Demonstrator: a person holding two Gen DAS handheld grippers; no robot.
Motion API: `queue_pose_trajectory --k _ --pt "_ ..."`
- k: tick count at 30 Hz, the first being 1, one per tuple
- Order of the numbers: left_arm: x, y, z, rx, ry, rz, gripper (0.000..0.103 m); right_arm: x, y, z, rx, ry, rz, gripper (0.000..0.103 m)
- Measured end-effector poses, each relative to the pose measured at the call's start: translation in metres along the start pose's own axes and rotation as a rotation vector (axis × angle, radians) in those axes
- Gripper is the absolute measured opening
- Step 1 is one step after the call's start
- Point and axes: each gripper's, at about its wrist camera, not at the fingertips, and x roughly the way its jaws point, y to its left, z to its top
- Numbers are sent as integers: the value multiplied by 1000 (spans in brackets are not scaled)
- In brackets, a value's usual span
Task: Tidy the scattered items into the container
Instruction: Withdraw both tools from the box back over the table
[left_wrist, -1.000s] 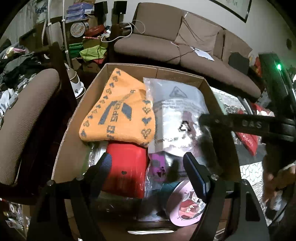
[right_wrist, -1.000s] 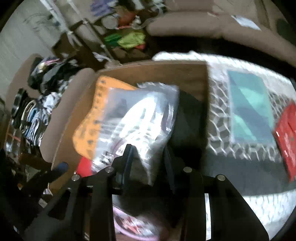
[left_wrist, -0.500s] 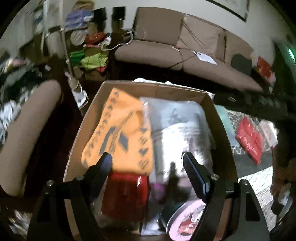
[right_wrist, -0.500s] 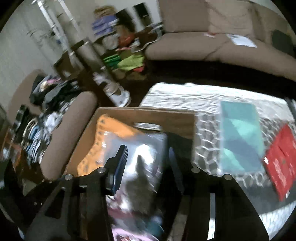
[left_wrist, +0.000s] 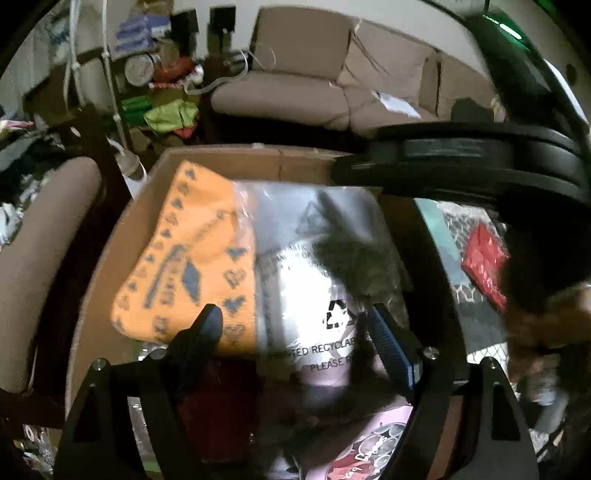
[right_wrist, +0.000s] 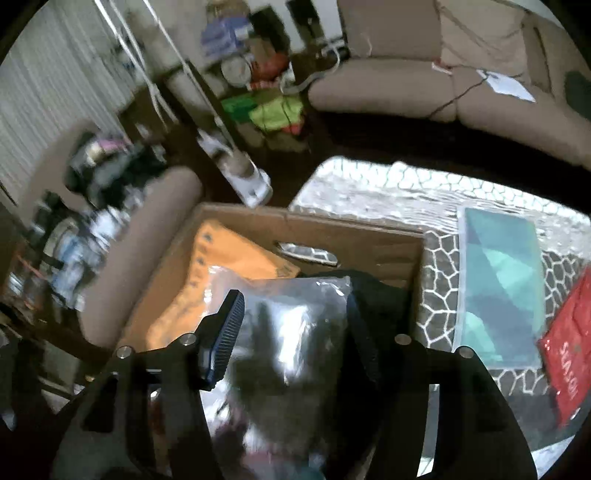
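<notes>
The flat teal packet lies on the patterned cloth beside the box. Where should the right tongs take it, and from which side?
Probably at the near short edge of the teal packet, coming low from the front. It lies flat on the patterned cloth, so only an edge offers a pinch. The red packet crowds its right side; the right tongs are open.

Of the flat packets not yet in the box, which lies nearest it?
The teal packet, beside the cardboard box wall; the red packet lies beyond it.

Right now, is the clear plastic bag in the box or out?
In: the clear plastic bag lies inside the cardboard box, beside the orange cloth.
</notes>
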Motion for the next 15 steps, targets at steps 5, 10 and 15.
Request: queue_pose_trajectory --k 5,10,15 --pt "-48 -36 -13 34 -155 -23 82 -65 -38 -35 -44 -57 -34 65" --pt "-72 -105 -27 144 -231 -40 90 -112 -95 -77 -44 -69 -154 66" --pt "-61 -158 -29 193 -195 -74 90 -151 -151 -115 28 -83 -188 66"
